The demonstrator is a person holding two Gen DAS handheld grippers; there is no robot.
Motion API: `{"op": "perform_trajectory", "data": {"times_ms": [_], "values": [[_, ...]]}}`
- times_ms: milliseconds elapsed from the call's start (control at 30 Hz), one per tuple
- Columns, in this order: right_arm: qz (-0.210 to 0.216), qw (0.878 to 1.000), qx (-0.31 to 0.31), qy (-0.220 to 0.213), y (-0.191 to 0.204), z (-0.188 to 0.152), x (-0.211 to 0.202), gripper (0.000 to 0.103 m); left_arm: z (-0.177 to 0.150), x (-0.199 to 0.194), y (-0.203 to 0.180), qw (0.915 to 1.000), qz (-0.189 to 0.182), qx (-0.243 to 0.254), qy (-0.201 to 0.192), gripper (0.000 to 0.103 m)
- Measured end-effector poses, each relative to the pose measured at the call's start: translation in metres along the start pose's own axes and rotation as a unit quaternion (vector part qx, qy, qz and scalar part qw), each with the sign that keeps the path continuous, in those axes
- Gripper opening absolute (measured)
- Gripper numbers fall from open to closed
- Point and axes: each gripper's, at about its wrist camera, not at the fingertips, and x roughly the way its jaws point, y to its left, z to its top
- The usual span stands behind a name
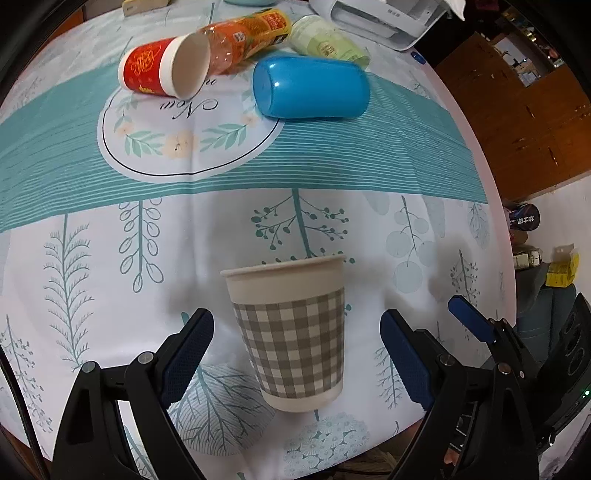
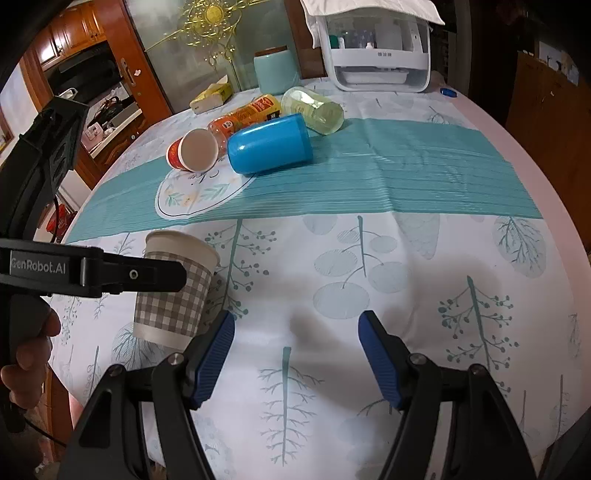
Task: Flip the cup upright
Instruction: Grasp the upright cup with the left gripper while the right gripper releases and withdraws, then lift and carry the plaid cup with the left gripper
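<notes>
A grey checked paper cup stands upright on the tablecloth, mouth up. My left gripper is open, its fingers either side of the cup with gaps, not touching. In the right wrist view the cup is at the left with the left gripper's finger in front of it. My right gripper is open and empty over bare cloth, to the right of the cup. A red paper cup and a blue cup lie on their sides further back.
An orange bottle and a pale green bottle lie behind the cups. A white appliance, a teal canister and a tissue box stand at the far edge. The round table's edge curves on the right.
</notes>
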Motion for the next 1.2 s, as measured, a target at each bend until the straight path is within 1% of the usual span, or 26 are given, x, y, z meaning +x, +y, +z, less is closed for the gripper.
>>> {"op": "perform_trajectory", "data": {"times_ms": [67,167,233,300,433,500,600,733,867,1033,1133,1200], "values": [[0.002,1.000,0.001,0.002,0.000,0.001,0.002,0.070,0.002,0.003,0.002,1.0000,-0.007,-0.003,0.006,0.090],[0.005,1.000,0.002,0.004,-0.001,0.002,0.005,0.070,0.006,0.007,0.004,0.9996,-0.018,-0.008,0.019,0.083],[0.007,1.000,0.003,0.006,-0.001,0.002,0.007,0.070,0.009,0.011,0.006,0.9992,-0.026,-0.010,0.030,0.081],[0.007,1.000,0.004,0.009,-0.001,0.002,0.009,0.070,0.011,0.015,0.006,0.9988,-0.030,-0.009,0.039,0.076],[0.006,1.000,0.006,0.014,-0.002,0.002,0.013,0.070,0.014,0.023,0.006,0.9975,-0.038,-0.008,0.059,0.070],[0.007,1.000,0.007,0.015,-0.002,0.002,0.014,0.070,0.015,0.027,0.005,0.9968,-0.043,-0.009,0.067,0.064],[0.007,1.000,0.008,0.015,-0.002,0.002,0.015,0.070,0.016,0.028,0.006,0.9961,-0.048,-0.012,0.073,0.063],[0.009,1.000,0.011,0.017,-0.001,0.002,0.017,0.070,0.016,0.027,0.007,0.9965,-0.042,-0.008,0.072,0.063],[0.009,1.000,0.011,0.017,-0.002,0.003,0.017,0.070,0.016,0.017,0.005,0.9974,-0.039,-0.002,0.060,0.063],[0.010,1.000,0.012,0.016,-0.001,0.003,0.015,0.070,0.012,-0.004,-0.005,0.9994,-0.016,0.026,0.015,0.063],[0.012,1.000,0.013,0.012,0.000,0.004,0.012,0.070,0.005,-0.019,-0.014,0.9985,-0.002,0.049,-0.026,0.063],[0.011,1.000,0.013,0.009,0.000,0.006,0.009,0.070,0.003,-0.029,-0.020,0.9958,0.014,0.066,-0.062,0.063]]}}
